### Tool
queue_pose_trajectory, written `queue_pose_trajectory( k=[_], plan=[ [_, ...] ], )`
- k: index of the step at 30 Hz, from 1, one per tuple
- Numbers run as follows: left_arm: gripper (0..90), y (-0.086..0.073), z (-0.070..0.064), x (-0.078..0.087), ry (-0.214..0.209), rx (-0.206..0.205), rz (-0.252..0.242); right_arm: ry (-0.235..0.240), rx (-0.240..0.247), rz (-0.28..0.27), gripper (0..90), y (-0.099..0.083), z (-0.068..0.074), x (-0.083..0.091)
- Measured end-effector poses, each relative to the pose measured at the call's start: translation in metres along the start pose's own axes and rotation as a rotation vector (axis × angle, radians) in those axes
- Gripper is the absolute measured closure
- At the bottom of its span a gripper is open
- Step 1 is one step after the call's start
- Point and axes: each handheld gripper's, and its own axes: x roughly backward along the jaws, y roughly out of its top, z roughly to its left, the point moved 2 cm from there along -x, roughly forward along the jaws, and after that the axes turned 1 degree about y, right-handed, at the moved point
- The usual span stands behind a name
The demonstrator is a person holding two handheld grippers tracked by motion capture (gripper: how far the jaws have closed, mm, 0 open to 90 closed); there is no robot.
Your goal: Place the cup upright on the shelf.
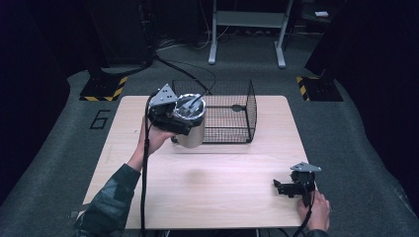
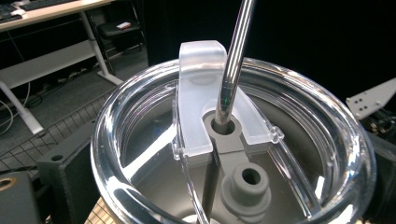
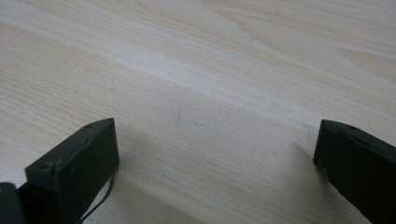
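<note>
A steel tumbler [image 1: 191,129] with a clear lid [image 2: 233,140] and a metal straw [image 2: 233,60] is held just in front of the wire basket [image 1: 232,111]. My left gripper [image 1: 184,118] is shut on the tumbler's body from its left side, with a hand under it. In the left gripper view the straw passes through a grey grommet [image 2: 223,127] in the lid. My right gripper [image 1: 289,187] rests low over the table's front right corner. Its jaws stand wide open above bare wood [image 3: 215,93], with nothing between them.
The black wire basket lies at the back middle of the wooden table [image 1: 222,187], its open side facing the tumbler. A desk frame [image 1: 247,29] and cables lie on the floor beyond. Yellow-black taped bases [image 1: 104,89] stand at the far corners.
</note>
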Motion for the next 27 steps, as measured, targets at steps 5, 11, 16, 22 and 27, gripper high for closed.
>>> queue_pose_trajectory(
  k=[5,11,16,22,27],
  plan=[
    [3.7,0.008,0.008,-0.011,0.02,0.015,-0.002,0.0,0.0,0.0,0.0,0.0,0.0,0.0],
    [3.7,0.013,0.014,-0.022,0.039,0.011,0.008,0.0,0.0,0.0,0.0,0.0,0.0,0.0],
    [3.7,0.016,0.017,-0.029,0.051,0.026,0.007,0.0,0.0,0.0,0.0,0.0,0.0,0.0],
    [3.7,0.019,0.024,-0.04,0.067,0.029,0.017,0.0,0.001,0.0,0.0,0.0,0.0,0.0],
    [3.7,0.021,0.03,-0.049,0.088,0.037,0.027,0.0,0.0,0.0,0.0,0.0,0.0,0.0]
  ],
)
